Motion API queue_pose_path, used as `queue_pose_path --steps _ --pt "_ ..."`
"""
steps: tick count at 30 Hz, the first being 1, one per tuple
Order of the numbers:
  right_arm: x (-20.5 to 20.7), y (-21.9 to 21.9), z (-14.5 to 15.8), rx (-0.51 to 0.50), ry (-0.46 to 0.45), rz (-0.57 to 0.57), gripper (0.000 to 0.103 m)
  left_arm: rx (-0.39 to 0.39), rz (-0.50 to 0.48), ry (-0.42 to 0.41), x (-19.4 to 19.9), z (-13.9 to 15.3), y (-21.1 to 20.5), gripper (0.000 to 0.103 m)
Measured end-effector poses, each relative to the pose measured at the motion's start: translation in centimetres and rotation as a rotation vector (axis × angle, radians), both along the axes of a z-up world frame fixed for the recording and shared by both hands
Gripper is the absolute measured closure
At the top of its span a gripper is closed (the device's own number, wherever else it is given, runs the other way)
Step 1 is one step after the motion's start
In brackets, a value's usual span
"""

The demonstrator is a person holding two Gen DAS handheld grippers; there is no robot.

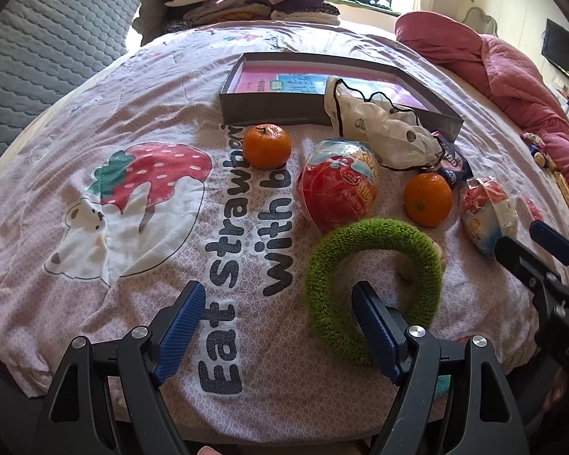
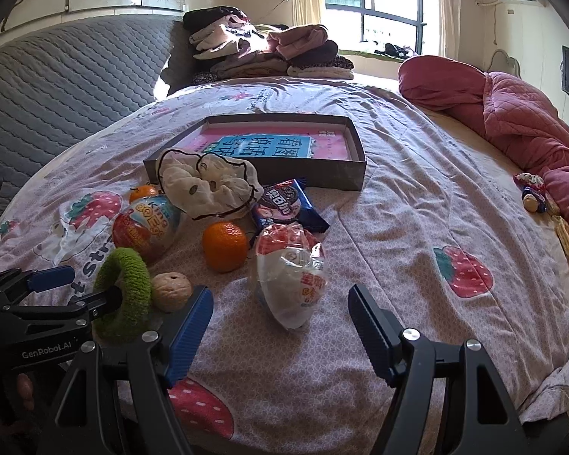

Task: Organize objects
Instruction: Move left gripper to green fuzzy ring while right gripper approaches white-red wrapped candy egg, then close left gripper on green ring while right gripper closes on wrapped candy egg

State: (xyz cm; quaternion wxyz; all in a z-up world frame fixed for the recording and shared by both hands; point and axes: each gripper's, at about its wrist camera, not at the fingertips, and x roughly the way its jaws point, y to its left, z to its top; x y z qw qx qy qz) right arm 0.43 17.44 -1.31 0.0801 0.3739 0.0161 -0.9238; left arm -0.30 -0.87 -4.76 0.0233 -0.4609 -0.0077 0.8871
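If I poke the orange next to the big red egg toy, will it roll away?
Probably a little. The orange looks round and smooth, so a push should start it rolling. But it sits on a soft, wrinkly bedspread, which would likely stop it soon. It also looks firm, not squishy.

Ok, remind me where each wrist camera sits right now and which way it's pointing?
Left wrist: rides behind the left claw, low over the bedspread, facing the grey box; its open blue pads show, one inside the green ring; right claw enters at right.
Right wrist: behind the open right claw, aimed at the white egg packet; left claw shows at left.
Shared: ring, box, near orange.
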Motion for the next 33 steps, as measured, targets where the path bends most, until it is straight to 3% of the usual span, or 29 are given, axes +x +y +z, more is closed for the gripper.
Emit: queue_pose_path --steps 6,11,16,19,21,22,33 --pt "-2.0 0.8 -1.0 0.009 -0.015 -0.01 0.03 0.024 -0.009 0.019 -0.8 -0.3 0.0 0.023" --pt "-2.6 0.2 -1.5 0.008 -0.015 0.027 0.037 0.046 -0.015 0.023 -1.3 -0.5 0.0 0.026" --pt "-2.8 -0.6 -2.0 0.012 -0.024 0.06 0.05 0.059 -0.034 0.038 -1.3 -0.3 0.1 0.048" --pt "-2.7 -0.7 -2.1 0.013 -0.016 0.063 0.05 0.075 -0.053 0.044 -1.2 -0.3 0.2 0.066" --pt "-2.7 -0.5 -2.1 0.003 -0.016 0.065 0.05 0.096 -0.075 0.047 -1.1 -0.3 0.4 0.086" --pt "-2.7 -0.4 -2.1 -0.004 -0.015 0.065 0.05 0.104 -0.08 0.048 -1.1 -0.3 0.5 0.089" --pt "-2.4 0.1 -1.5 -0.037 0.002 0.064 0.05 0.113 -0.099 0.082 -0.6 0.8 0.6 0.091"
